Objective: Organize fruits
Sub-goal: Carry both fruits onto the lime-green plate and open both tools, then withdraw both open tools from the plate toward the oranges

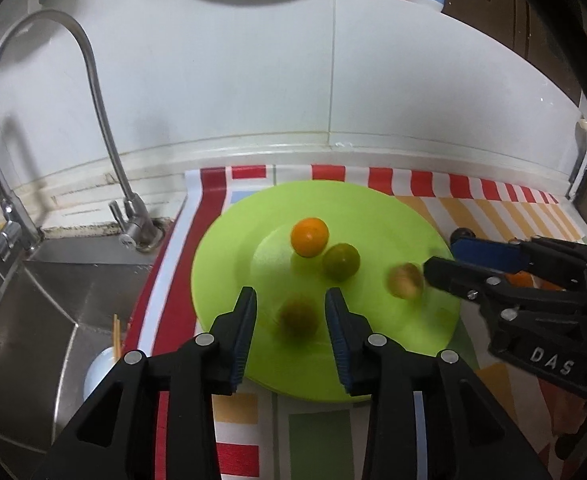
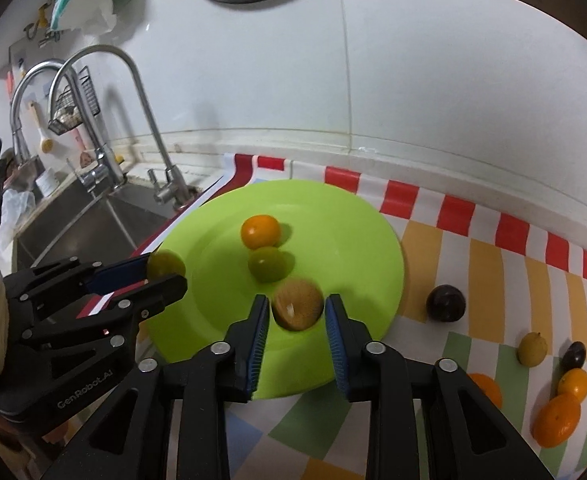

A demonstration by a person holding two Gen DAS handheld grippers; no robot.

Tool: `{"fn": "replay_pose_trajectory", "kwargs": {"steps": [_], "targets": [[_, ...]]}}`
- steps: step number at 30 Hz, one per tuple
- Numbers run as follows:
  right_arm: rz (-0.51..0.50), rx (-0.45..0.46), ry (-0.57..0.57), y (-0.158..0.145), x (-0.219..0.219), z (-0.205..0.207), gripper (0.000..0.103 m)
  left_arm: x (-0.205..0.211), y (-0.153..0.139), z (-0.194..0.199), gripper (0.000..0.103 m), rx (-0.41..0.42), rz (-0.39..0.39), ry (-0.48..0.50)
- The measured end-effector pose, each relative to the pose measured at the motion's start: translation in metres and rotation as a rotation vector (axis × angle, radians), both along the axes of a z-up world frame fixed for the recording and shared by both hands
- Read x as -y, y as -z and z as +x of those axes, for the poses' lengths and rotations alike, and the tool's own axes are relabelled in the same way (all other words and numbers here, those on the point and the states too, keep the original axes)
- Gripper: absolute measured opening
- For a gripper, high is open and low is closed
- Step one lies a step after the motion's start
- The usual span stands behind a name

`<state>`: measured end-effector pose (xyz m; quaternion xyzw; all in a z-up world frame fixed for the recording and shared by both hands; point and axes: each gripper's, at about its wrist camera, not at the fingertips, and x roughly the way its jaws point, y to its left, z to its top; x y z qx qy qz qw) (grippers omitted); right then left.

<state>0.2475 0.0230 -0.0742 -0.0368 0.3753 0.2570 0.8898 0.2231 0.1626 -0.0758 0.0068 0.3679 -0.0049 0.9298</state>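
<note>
A lime-green plate (image 1: 373, 208) (image 2: 353, 232) lies on a striped cloth and carries an orange fruit (image 1: 309, 236) (image 2: 260, 232) and a green one (image 1: 341, 262) (image 2: 268, 265). My left gripper (image 1: 292, 312) (image 2: 165, 274) hovers over the plate's near left part. A blurred olive fruit (image 1: 297, 316) (image 2: 165, 265) sits between its pads with a gap on each side. My right gripper (image 2: 297, 316) (image 1: 441, 258) is over the plate's right part. A blurred brown fruit (image 2: 297, 306) (image 1: 405, 280) lies at its fingertips, not pinched.
On the cloth right of the plate lie a dark purple fruit (image 2: 445, 303), a small yellow one (image 2: 532, 349) and several orange ones (image 2: 555, 420). A steel sink (image 1: 53, 300) with a tall faucet (image 1: 93, 80) borders the cloth on the left. A white tiled wall stands behind.
</note>
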Motion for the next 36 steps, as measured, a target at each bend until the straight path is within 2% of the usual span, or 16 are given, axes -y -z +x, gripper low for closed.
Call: {"fn": "replay_pose_trajectory", "kwargs": {"steps": [10, 18, 21, 26, 36], "targets": [[0.001, 0.082, 0.057, -0.024, 0.024, -0.026, 0.037, 0.011, -0.03, -0.032, 0.037, 0.058, 0.008, -0.005], [0.024, 0.135, 0.114, -0.049, 0.049, -0.06, 0.038, 0.026, -0.052, -0.062, 0.049, 0.117, 0.006, 0.001], [0.023, 0.154, 0.136, -0.055, 0.057, -0.072, 0.045, 0.032, -0.057, -0.073, 0.057, 0.134, 0.007, 0.005], [0.015, 0.172, 0.16, -0.062, 0.07, -0.089, 0.046, 0.044, -0.066, -0.088, 0.068, 0.156, 0.005, 0.016], [0.013, 0.178, 0.232, -0.065, 0.1, -0.117, 0.046, 0.069, -0.074, -0.109, 0.071, 0.178, 0.011, 0.068]]}}
